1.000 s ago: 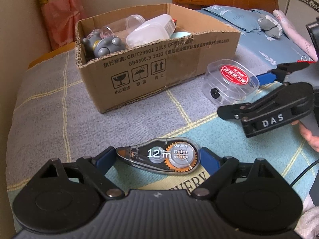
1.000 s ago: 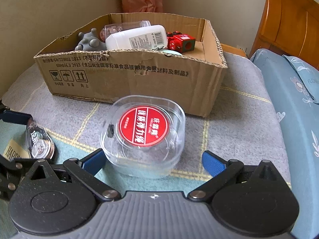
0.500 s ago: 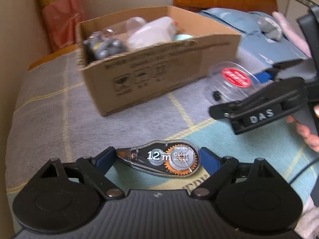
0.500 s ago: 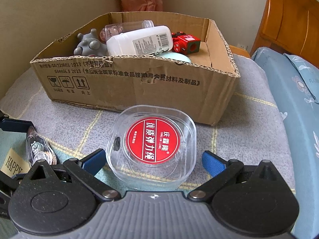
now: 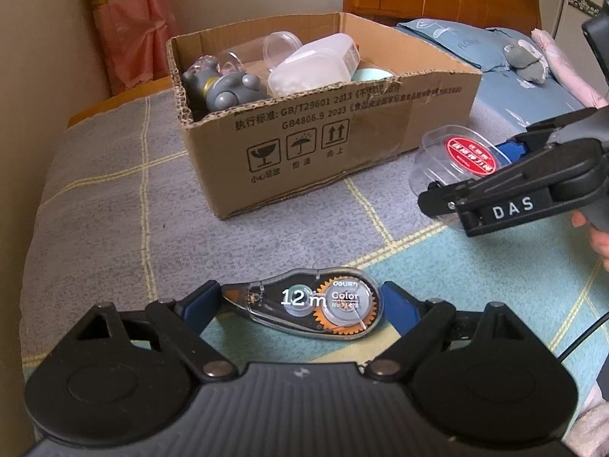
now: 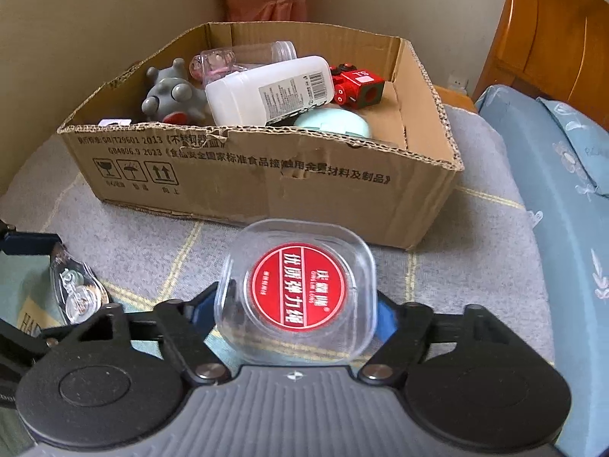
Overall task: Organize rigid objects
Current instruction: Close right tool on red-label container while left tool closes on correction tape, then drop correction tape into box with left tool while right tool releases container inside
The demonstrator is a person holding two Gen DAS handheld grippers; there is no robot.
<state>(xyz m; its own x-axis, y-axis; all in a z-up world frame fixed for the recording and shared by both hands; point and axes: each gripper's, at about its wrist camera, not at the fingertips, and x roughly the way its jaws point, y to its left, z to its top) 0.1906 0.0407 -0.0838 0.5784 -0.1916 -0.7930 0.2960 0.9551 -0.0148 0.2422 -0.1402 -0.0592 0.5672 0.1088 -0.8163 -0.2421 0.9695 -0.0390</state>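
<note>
Several items already lie in the cardboard box (image 6: pixel 266 175); the right gripper (image 6: pixel 297 314) pinches the elastic-cord case (image 6: pixel 298 289), the left gripper (image 5: pixel 300 302) pinches the correction tape (image 5: pixel 304 301), both unboxed.

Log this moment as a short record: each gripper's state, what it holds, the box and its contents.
left gripper: shut on correction tape, fingers at its two ends
right gripper: shut on clear case with red label
cardboard box: open-topped, on the blanket beyond both grippers
box contents: grey toy, white bottle, red toy, mint case, clear jar
</note>
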